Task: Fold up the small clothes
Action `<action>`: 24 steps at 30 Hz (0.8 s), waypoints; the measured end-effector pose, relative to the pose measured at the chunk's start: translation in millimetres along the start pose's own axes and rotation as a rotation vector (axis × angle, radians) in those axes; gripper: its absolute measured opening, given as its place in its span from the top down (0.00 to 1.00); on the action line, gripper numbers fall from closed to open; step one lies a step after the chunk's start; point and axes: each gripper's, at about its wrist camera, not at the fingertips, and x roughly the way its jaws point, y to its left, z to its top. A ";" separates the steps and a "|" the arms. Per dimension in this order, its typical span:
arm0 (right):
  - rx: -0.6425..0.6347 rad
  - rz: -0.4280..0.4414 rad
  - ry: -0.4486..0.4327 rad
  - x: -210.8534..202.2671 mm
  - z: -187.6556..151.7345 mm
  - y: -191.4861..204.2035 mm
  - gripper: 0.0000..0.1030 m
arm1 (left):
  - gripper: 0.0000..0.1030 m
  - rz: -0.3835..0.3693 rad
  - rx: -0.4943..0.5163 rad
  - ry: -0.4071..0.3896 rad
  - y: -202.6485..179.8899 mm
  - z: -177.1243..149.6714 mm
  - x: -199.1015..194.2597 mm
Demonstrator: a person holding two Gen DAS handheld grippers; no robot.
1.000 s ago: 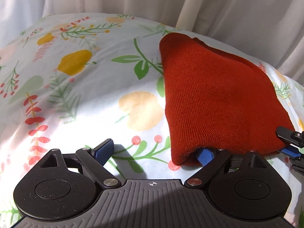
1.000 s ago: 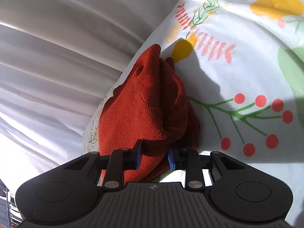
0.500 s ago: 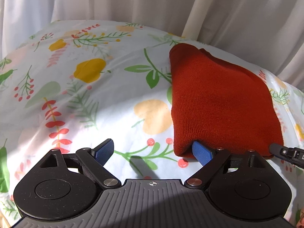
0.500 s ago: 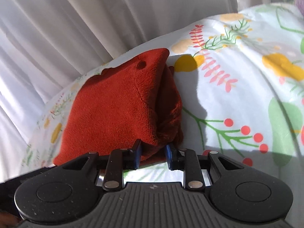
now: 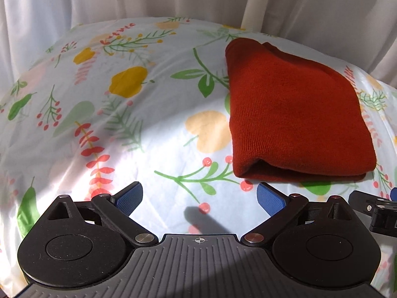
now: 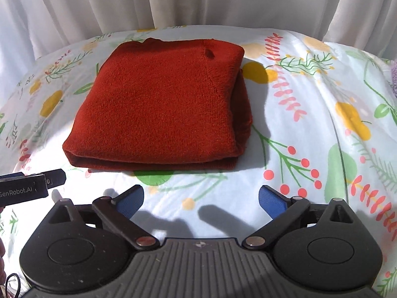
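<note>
1 rust-red knit garment (image 6: pixel 158 104) lies folded flat on the floral sheet (image 6: pixel 297 149), long axis running away from the cameras, open folded edge nearest. 2 claws: left claw (image 5: pixel 199 198) and right claw (image 6: pixel 201 200) are both opening, spread wide, with nothing between.

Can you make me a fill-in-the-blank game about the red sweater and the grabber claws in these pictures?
1. The folded sweater is the colour ____.
2. The sweater lies on a sheet printed with leaves, berries and ____ fruits.
3. Between the blue pads of the right gripper there is ____ sweater, and its jaws are opening.
4. Behind the bed hangs a white ____.

Missing words: red; yellow; no; curtain
</note>
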 end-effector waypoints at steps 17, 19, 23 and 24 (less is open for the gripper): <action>0.041 -0.061 0.003 -11.5 10.9 12.7 0.04 | 0.01 -0.022 0.052 0.037 -11.8 1.4 -4.7; 0.047 -0.064 0.007 -11.4 11.1 11.8 0.04 | 0.01 -0.016 0.059 0.038 -12.1 1.3 -4.5; 0.055 -0.064 0.013 -11.5 11.3 9.6 0.04 | 0.01 -0.017 0.060 0.040 -13.7 1.1 -4.9; 0.055 -0.065 0.012 -11.9 11.2 9.4 0.04 | 0.01 -0.018 0.061 0.042 -14.1 1.0 -4.8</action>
